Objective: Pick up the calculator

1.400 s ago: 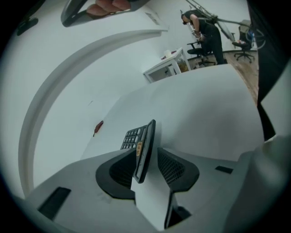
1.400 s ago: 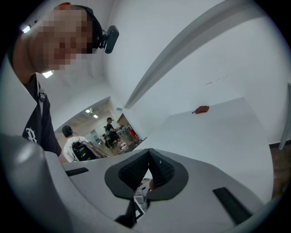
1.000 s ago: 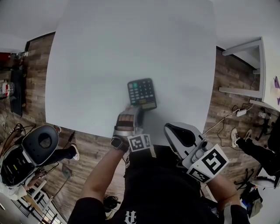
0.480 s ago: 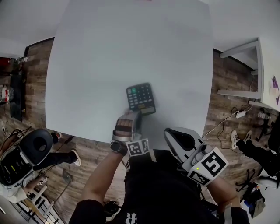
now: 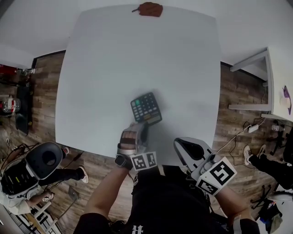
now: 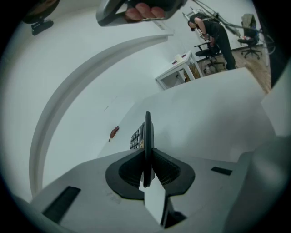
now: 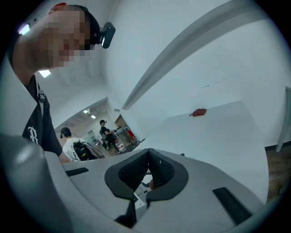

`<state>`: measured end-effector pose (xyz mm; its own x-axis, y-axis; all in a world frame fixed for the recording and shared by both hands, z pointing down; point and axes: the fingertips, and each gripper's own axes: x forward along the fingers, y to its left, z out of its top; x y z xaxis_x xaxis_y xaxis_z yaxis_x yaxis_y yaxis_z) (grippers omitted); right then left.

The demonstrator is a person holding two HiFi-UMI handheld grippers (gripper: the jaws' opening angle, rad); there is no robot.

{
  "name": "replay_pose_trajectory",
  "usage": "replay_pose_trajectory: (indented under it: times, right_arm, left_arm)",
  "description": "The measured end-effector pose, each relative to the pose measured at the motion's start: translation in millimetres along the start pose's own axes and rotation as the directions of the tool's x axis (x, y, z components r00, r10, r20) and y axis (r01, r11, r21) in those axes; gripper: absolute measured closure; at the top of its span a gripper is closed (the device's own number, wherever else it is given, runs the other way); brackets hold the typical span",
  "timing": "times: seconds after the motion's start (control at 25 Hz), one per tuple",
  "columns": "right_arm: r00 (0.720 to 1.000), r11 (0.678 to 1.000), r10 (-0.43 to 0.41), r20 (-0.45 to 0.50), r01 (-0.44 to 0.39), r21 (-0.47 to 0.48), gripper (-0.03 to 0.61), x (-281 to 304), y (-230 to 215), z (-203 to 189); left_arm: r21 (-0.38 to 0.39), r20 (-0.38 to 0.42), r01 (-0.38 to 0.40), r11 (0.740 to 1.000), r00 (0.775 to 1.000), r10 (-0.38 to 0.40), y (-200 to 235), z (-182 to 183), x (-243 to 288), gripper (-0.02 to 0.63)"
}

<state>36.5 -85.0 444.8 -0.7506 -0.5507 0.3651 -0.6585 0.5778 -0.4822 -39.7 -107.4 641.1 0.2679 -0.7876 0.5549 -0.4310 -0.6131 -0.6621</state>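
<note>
A dark calculator (image 5: 146, 108) with grey and green keys sits over the near middle of the white table (image 5: 137, 55). My left gripper (image 5: 139, 125) holds its near edge. In the left gripper view the calculator (image 6: 147, 132) stands edge-on between the pads of the left gripper (image 6: 146, 157). The jaws are closing and the pads press on it. My right gripper (image 5: 185, 144) hangs near the table's front edge, to the right of the calculator and apart from it. In its own view the right gripper (image 7: 148, 166) has its pads together with nothing between them.
A small red-brown object (image 5: 147, 9) lies at the table's far edge. A white desk (image 5: 270, 73) stands to the right over wood floor. A dark round seat (image 5: 43, 157) and gear sit at the lower left. People are in the far background.
The left gripper has closed on the calculator's near edge and risen with it. The calculator now tilts slightly. The right gripper has stayed put.
</note>
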Motion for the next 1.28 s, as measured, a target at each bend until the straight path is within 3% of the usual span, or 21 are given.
replay_pose_trajectory:
  times: [0.28,0.8,1.08,1.28]
  right_arm:
    - [0.998,0.998,0.008,0.064,-0.003,-0.064,0.568,-5,3,28]
    - [0.977,0.981,0.032,0.212,0.011,-0.195,0.568,-14,18,110]
    - [0.954,0.961,0.024,0.297,0.060,-0.271,0.568,-29,25,155]
    - [0.950,0.953,0.021,0.311,0.075,-0.293,0.568,-33,35,164]
  left_arm:
    - [-0.043,0.021,-0.005,0.999,1.000,0.006,42,35,-29,0.568]
    - [-0.125,0.125,-0.080,0.989,0.987,0.096,134,103,-84,0.568]
    - [-0.194,0.215,-0.123,0.973,0.963,0.164,186,137,-112,0.568]
    - [-0.269,0.269,-0.102,0.958,0.947,0.176,207,155,-137,0.568]
